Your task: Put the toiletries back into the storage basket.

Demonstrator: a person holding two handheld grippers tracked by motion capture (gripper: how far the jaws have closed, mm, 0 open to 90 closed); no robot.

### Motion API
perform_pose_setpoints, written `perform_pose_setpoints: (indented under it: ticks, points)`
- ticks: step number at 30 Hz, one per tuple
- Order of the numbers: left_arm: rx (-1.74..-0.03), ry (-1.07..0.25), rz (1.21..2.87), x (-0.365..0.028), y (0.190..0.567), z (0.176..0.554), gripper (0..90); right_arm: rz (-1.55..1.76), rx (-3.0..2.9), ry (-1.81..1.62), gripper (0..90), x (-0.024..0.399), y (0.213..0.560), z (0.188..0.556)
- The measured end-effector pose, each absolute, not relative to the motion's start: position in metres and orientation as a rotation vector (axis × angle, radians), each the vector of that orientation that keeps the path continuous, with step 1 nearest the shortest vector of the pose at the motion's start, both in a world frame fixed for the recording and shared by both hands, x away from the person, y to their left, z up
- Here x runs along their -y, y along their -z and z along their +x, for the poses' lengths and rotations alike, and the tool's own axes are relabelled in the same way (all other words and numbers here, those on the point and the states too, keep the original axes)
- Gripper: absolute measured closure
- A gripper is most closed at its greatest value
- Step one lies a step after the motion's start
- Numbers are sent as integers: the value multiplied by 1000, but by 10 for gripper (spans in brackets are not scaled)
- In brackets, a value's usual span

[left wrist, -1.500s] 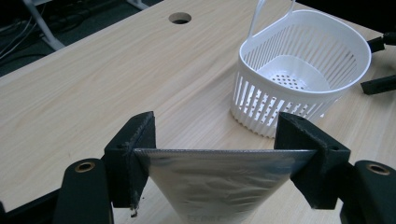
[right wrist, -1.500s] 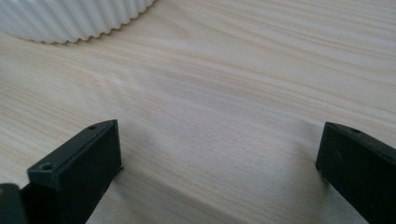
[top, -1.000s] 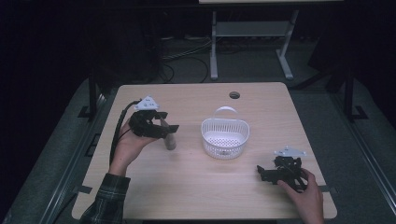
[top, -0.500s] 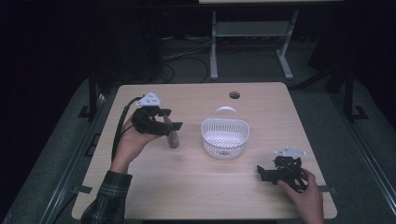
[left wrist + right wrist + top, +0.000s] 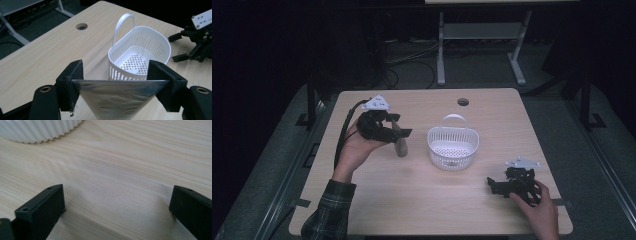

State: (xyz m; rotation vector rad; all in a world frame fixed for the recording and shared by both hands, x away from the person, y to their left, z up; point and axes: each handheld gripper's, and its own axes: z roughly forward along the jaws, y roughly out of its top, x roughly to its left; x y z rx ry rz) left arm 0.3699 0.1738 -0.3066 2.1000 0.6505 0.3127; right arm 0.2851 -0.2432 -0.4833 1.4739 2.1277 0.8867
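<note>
High view: left gripper (image 5: 396, 131) clamps silver pouch (image 5: 400, 146) left of white basket (image 5: 453, 147); right gripper (image 5: 494, 186), jaws apart, rests near-right on table (image 5: 422, 200).

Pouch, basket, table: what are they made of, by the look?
Pouch: seemingly metallised foil, dull silver sheen, crimped seal along the top edge.
Basket: white moulded plastic, slotted walls, perforated floor, loop handle.
Table: pale wood-grain top, matte; probably laminate rather than solid wood.

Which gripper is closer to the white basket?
Left. The left gripper, holding a silver pouch, sits just beside the white basket. The right gripper rests farther off, near the table's front edge.
</note>
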Motion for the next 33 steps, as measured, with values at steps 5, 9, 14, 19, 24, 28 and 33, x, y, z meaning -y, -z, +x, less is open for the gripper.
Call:
perform_pose_setpoints:
  ticks: [5,9,14,19,24,28,33]
  points:
    - [-635,-307,2097,-171,302,369,293,1474,-2128,-887,0,243,483,285]
    - [-624,-299,2089,-169,297,369,293,1473,-2128,-887,0,243,483,285]
    - [-606,-291,2079,-165,291,368,293,1473,-2129,-885,0,243,483,285]
    - [-588,-287,2077,-160,285,368,293,1473,-2127,-886,0,243,483,285]
    - [-563,-285,2082,-153,279,370,293,1474,-2127,-886,0,243,483,285]
    - [-549,-281,2081,-149,275,371,294,1473,-2127,-886,0,243,483,285]
    - [-532,-270,2081,-144,272,372,293,1474,-2127,-886,0,243,483,285]
